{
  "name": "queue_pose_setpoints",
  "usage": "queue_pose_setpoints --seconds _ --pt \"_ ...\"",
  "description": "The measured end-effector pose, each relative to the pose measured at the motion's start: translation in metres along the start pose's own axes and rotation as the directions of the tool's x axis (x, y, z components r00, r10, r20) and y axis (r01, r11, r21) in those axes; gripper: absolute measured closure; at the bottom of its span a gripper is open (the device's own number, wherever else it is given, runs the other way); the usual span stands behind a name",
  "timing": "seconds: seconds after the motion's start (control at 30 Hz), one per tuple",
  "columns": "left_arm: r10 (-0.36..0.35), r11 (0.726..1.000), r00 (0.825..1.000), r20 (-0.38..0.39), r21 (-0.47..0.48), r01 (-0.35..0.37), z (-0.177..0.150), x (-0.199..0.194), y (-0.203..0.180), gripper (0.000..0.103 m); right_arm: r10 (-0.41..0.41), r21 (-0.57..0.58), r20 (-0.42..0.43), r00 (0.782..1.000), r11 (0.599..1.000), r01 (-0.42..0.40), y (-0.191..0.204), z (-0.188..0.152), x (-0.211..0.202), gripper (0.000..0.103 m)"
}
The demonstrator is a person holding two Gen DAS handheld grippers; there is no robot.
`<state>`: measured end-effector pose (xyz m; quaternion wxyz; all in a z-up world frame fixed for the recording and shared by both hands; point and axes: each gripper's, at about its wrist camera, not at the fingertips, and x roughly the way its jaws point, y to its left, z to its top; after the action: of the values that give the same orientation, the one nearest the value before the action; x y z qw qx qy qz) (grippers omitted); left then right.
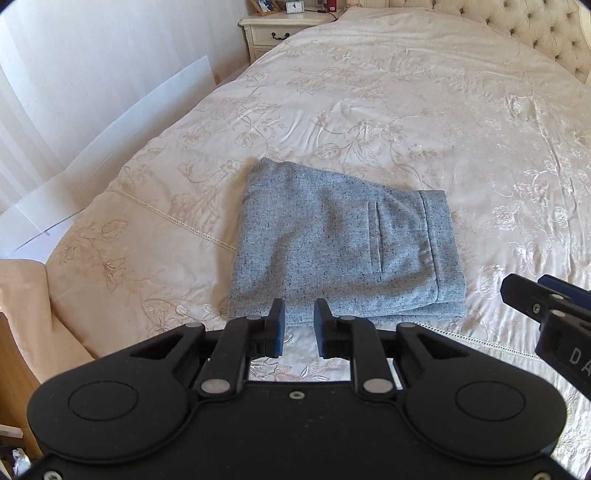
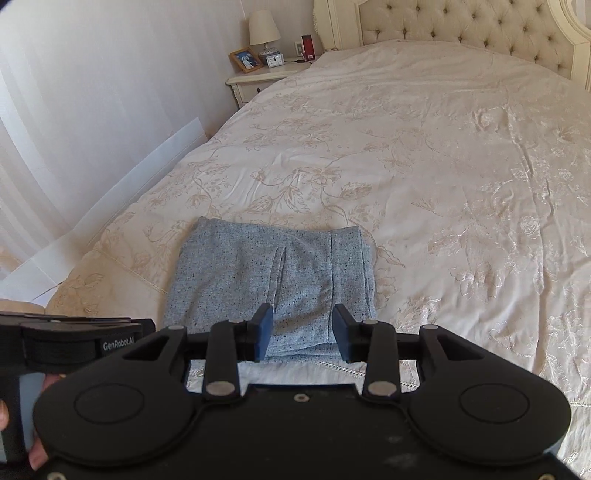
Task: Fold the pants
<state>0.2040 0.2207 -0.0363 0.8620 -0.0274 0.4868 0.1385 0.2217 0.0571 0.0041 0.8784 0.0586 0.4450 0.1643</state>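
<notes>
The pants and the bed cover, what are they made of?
The pants look like thick woven wool or tweed: matte grey with dark flecks. The bed cover looks like satin or silk: cream, shiny where light hits, with stitched flowers. I can't be sure of either.

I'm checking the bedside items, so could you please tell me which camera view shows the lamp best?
The right wrist view: the lamp stands whole on the nightstand, shade and base visible beside the clock. The left wrist view cuts the lamp off entirely; only the nightstand's front and clock appear.
</notes>
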Motion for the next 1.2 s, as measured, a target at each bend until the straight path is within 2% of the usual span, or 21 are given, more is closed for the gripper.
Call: queue_pose_setpoints --seconds 0.53,1.2 --pt "0.016 1.0 0.999 0.047 -0.023 -0.015 -0.014 -0.03 0.014 0.075 0.019 -0.016 0.048 0.999 1.0 -0.018 0.017 -0.008 -0.034 0.064" --pt "0.004 1.0 0.999 0.048 -0.025 -0.003 -0.022 -0.036 0.021 0.075 0.009 -0.026 0.053 0.999 1.0 -0.008 0.031 -0.017 -0.048 0.064"
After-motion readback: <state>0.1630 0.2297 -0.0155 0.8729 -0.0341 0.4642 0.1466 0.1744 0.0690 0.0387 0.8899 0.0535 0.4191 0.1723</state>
